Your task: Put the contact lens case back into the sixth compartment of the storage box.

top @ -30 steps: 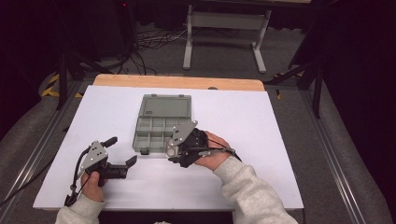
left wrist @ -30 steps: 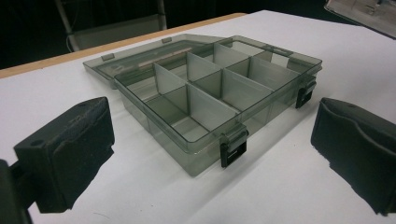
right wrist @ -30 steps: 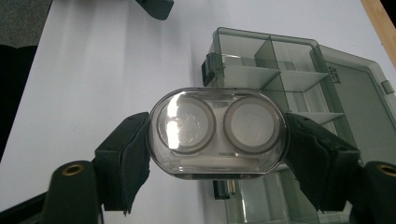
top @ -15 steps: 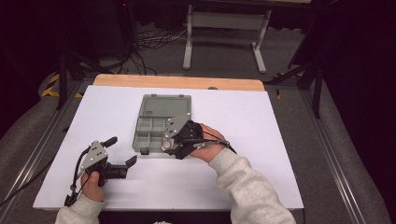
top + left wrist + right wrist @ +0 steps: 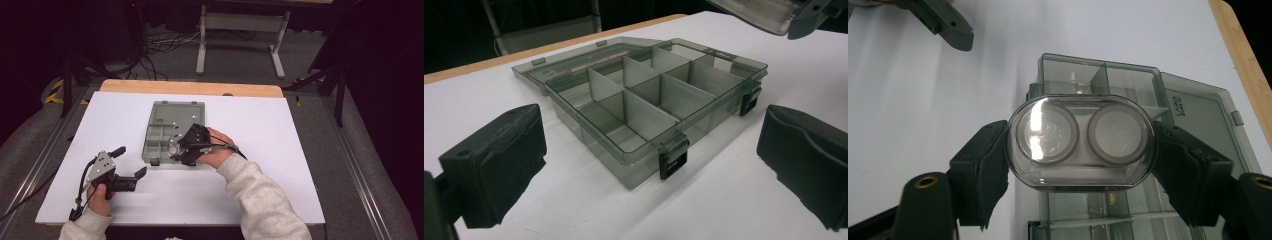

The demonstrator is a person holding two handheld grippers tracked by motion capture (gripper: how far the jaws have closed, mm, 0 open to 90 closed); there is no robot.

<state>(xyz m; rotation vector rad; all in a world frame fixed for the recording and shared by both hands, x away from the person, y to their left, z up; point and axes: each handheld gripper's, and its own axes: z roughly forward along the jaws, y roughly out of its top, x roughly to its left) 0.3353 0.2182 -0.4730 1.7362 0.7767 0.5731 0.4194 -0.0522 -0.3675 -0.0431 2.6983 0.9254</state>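
My left gripper [image 5: 131, 161] rested on the white table [image 5: 300, 165], jaws wide apart, near the smoky grey clear plastic compartment box [image 5: 649, 107], which lay open with bare compartments. My right gripper [image 5: 1080, 165] had clamped a clear oval plastic case with two round wells [image 5: 1080, 142] over that box, as its own view showed; the high view blurred the case.

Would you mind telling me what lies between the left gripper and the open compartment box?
Nothing: in the left gripper view, bare white table runs from the open left gripper to the compartment box; the high view agrees.
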